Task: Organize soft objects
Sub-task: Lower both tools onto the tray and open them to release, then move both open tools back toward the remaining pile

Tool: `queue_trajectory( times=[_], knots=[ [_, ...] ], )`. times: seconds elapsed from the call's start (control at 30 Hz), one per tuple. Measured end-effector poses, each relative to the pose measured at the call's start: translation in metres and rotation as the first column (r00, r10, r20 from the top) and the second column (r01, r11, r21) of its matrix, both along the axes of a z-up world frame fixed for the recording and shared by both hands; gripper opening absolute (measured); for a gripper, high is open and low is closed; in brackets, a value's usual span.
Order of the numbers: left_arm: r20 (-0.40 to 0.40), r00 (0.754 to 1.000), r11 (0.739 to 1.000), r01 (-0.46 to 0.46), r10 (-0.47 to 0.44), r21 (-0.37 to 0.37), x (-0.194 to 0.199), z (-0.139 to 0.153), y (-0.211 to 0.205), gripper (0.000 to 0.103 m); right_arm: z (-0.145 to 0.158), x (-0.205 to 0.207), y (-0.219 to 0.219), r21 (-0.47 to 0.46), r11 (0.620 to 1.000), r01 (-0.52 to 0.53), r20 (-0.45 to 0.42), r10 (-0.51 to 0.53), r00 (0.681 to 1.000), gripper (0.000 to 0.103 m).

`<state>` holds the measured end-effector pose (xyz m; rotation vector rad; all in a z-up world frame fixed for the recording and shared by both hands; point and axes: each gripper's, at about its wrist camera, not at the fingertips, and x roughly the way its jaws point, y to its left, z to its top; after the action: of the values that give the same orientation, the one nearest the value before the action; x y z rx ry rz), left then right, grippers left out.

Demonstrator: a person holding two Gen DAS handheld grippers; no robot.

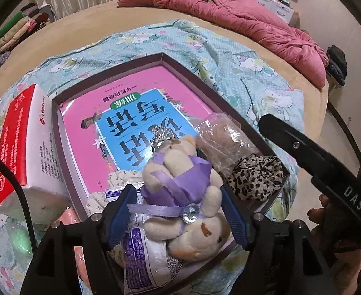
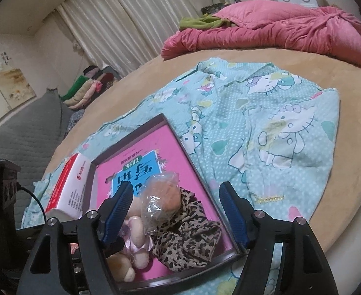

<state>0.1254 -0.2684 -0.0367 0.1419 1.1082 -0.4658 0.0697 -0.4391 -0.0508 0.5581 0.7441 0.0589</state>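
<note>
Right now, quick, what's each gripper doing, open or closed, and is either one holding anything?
Left gripper: open, its fingers either side of the plush bear pair; a grip cannot be told.
Right gripper: open, holding nothing, above the box.

Tan bed (image 2: 303, 233), pleated curtains (image 2: 121, 22) (cream), pink quilt (image 2: 266, 29).

The pink book (image 1: 141, 93) lies partly hidden under the plush bear (image 1: 180, 184); the printed packet (image 1: 146, 258) runs off the near edge.

Plush bear (image 1: 180, 172) in satin ribbon; glossy book cover (image 1: 121, 113); crinkly plastic bag (image 1: 224, 140).
</note>
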Motion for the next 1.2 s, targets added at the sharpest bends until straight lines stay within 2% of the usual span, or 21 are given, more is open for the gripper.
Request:
queue_trajectory(
  times=[0.43,0.53,0.6,1.2],
  knots=[
    [0.075,0.997,1.000,-0.016,0.017,-0.008,-0.018,0.028,0.014,0.071,0.015,-0.011,0.003,-0.043,0.998,0.035,0.024,-0.034,0.999,0.081],
    [0.102,0.994,0.999,-0.034,0.033,0.003,-0.022,0.036,0.020,0.079,0.017,-0.011,0.006,-0.052,0.998,0.031,0.021,-0.030,0.999,0.081],
    [0.113,0.993,0.999,-0.044,0.044,0.003,-0.025,0.040,0.025,0.080,0.019,-0.011,0.008,-0.067,0.997,0.027,0.022,-0.025,0.999,0.081],
    [0.130,0.986,0.995,-0.099,0.101,-0.020,-0.048,0.057,0.069,0.080,0.036,-0.019,0.032,-0.160,0.987,0.002,0.053,0.006,0.999,0.082]
  ],
)
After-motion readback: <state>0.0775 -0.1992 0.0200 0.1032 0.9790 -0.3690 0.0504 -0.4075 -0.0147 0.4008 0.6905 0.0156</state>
